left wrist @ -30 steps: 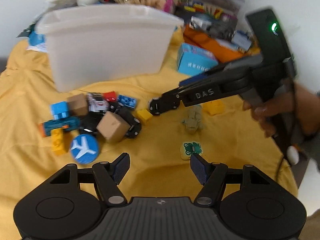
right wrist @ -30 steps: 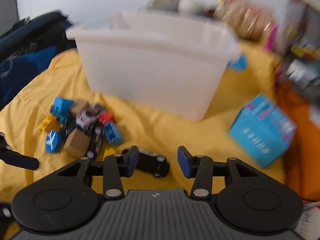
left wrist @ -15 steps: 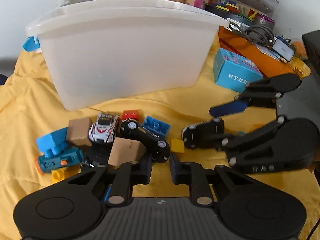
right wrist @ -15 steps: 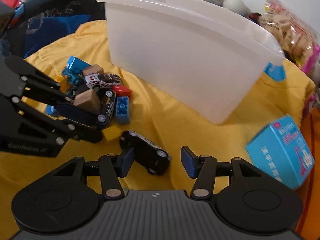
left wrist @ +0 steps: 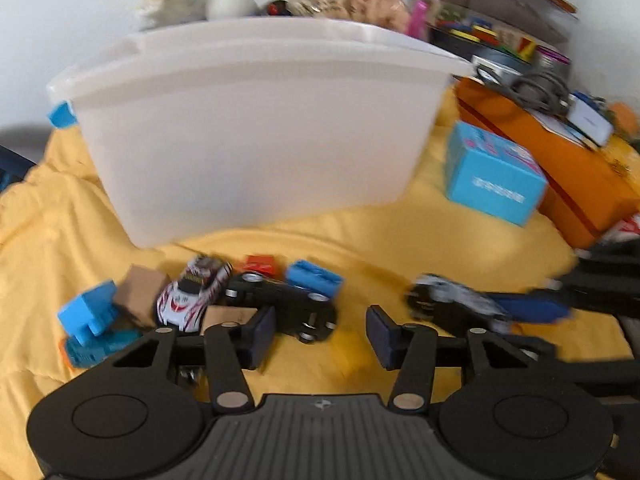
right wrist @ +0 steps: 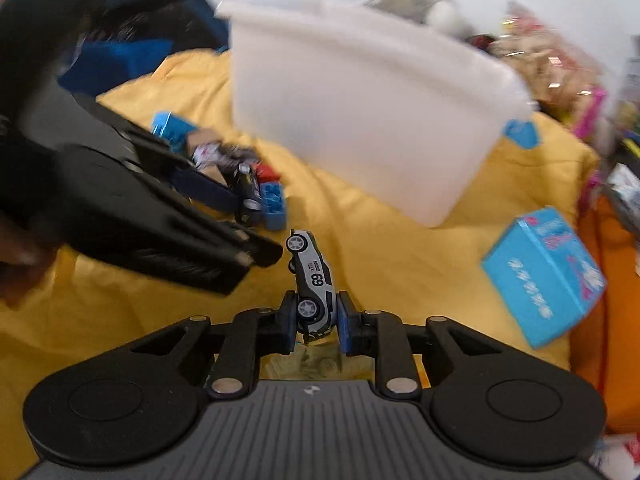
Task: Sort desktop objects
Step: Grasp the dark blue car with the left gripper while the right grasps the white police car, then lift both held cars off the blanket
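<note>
My right tongs (right wrist: 313,316) are closing on a grey car (right wrist: 313,282), the pads pressing its sides; it stands nose up between them, wheels toward my left, with a "69" on its door and a dark roof. From the left camera the same car (left wrist: 452,300) shows blurred at the tip of the right tongs' blue pad, above the yellow cloth (left wrist: 400,248). My left tongs (left wrist: 320,334) are opening, fairly wide, with nothing between the pads; only cloth lies under the gap. Just beyond the left pad is a black car (left wrist: 288,308), and next to it a white car (left wrist: 192,292) with red markings, a red brick (left wrist: 260,264), a blue brick (left wrist: 316,278), two brown cubes, one (left wrist: 140,288) behind the white car, and blue pieces (left wrist: 90,312) at the far left of the pile. The pile sits on the cloth in front of the white bin (left wrist: 256,128). The bin is upright, its wall cloudy; I cannot tell what is in it from either camera. To the right of the bin a blue box (left wrist: 492,178) stands on the cloth, closed, well apart from the pile. An orange box (left wrist: 568,172) lies beyond it with cables and small devices on top. Behind the bin are bagged snacks and other clutter, too blurred to name.
</note>
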### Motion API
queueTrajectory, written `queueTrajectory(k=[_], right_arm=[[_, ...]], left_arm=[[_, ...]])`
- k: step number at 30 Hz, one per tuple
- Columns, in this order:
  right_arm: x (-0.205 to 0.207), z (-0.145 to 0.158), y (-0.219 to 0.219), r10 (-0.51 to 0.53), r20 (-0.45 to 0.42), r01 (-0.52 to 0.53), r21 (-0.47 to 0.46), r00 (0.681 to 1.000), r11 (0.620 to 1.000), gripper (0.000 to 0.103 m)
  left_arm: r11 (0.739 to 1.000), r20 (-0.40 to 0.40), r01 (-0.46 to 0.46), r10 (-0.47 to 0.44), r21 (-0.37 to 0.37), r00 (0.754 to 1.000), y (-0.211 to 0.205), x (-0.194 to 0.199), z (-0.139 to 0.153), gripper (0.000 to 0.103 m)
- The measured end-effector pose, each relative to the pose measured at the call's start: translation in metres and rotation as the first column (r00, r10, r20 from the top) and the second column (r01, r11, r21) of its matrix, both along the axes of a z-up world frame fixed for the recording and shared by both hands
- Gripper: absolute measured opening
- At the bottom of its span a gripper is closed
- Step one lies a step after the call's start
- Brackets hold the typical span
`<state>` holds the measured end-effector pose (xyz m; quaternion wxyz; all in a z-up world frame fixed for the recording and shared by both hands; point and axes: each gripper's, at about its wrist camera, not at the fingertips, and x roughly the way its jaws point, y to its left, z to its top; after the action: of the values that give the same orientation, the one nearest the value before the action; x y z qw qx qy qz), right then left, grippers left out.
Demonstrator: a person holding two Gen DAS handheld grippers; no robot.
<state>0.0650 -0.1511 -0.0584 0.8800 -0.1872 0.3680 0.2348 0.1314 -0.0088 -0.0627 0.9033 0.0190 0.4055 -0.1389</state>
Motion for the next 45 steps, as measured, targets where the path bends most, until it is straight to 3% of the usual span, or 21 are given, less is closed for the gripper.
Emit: queueTrajectory(k=[2, 4, 5, 8, 11, 18, 23, 28, 31, 32, 33, 35, 40, 45], right_arm=[[-0.007, 0.005, -0.005, -0.026, 0.018, 0.026, 0.016, 1.0, 1.0, 0.023], [-0.01, 0.007, -0.007, -0.039, 0.026, 0.039, 0.023, 0.999, 0.999, 0.023], [-0.013, 0.008, -0.009, -0.048, 0.029, 0.047, 0.028, 0.998, 0.998, 0.023], [-0.016, 0.008, -0.014, -0.073, 0.023, 0.072, 0.047, 0.997, 0.996, 0.023], [-0.017, 0.009, -0.018, -0.098, 0.016, 0.096, 0.071, 0.995, 0.993, 0.023], [-0.025, 0.011, -0.012, -0.096, 0.022, 0.094, 0.09, 0.995, 0.992, 0.023], [-0.034, 0.014, -0.004, -0.075, 0.038, 0.071, 0.092, 0.997, 0.993, 0.023], [-0.052, 0.012, 0.002, -0.057, 0.021, 0.055, 0.091, 0.998, 0.994, 0.023], [-0.064, 0.008, 0.007, -0.04, 0.004, 0.039, 0.084, 0.999, 0.996, 0.023], [-0.068, 0.006, 0.008, -0.035, -0.005, 0.035, 0.084, 0.999, 0.996, 0.023], [-0.07, 0.005, 0.009, -0.031, -0.011, 0.032, 0.084, 0.999, 0.996, 0.023], [-0.075, 0.003, 0.009, -0.027, -0.016, 0.028, 0.079, 0.999, 0.996, 0.023], [-0.079, 0.005, 0.007, -0.035, -0.011, 0.036, 0.081, 0.999, 0.996, 0.022], [-0.084, 0.009, 0.006, -0.024, -0.005, 0.025, 0.082, 1.0, 0.996, 0.022]], left_arm=[[0.999, 0.001, -0.037, 0.037, -0.024, 0.999, 0.006, 0.003, 0.001, 0.04], [0.994, -0.014, -0.093, 0.092, -0.06, 0.996, 0.016, 0.007, 0.001, 0.036], [0.992, -0.022, -0.107, 0.106, -0.064, 0.994, 0.02, 0.01, 0.002, 0.027], [0.994, -0.064, -0.1, 0.096, -0.054, 0.993, 0.026, 0.012, 0.002, 0.012], [0.993, -0.087, -0.107, 0.102, -0.058, 0.991, 0.035, 0.003, 0.003, 0.007], [0.994, -0.056, -0.107, 0.105, -0.024, 0.993, 0.049, -0.017, 0.003, 0.009], [0.998, -0.02, -0.064, 0.064, 0.004, 0.998, 0.032, -0.016, 0.011, 0.039], [0.995, -0.022, -0.032, 0.034, 0.09, 0.999, 0.014, 0.001, 0.005, 0.044], [0.994, -0.029, -0.045, 0.048, 0.099, 0.998, 0.014, 0.015, 0.002, 0.043], [0.994, -0.031, -0.051, 0.055, 0.101, 0.998, 0.015, 0.018, 0.002, 0.028], [0.995, -0.043, -0.056, 0.06, 0.085, 0.997, 0.019, 0.021, 0.001, 0.021], [0.997, -0.06, -0.06, 0.063, 0.046, 0.996, 0.025, 0.024, 0.0, 0.017], [1.0, -0.061, -0.025, 0.026, 0.017, 0.998, 0.037, -0.001, 0.009, 0.016], [0.998, -0.076, 0.055, -0.057, -0.023, 0.996, 0.05, -0.059, 0.021, 0.016]])
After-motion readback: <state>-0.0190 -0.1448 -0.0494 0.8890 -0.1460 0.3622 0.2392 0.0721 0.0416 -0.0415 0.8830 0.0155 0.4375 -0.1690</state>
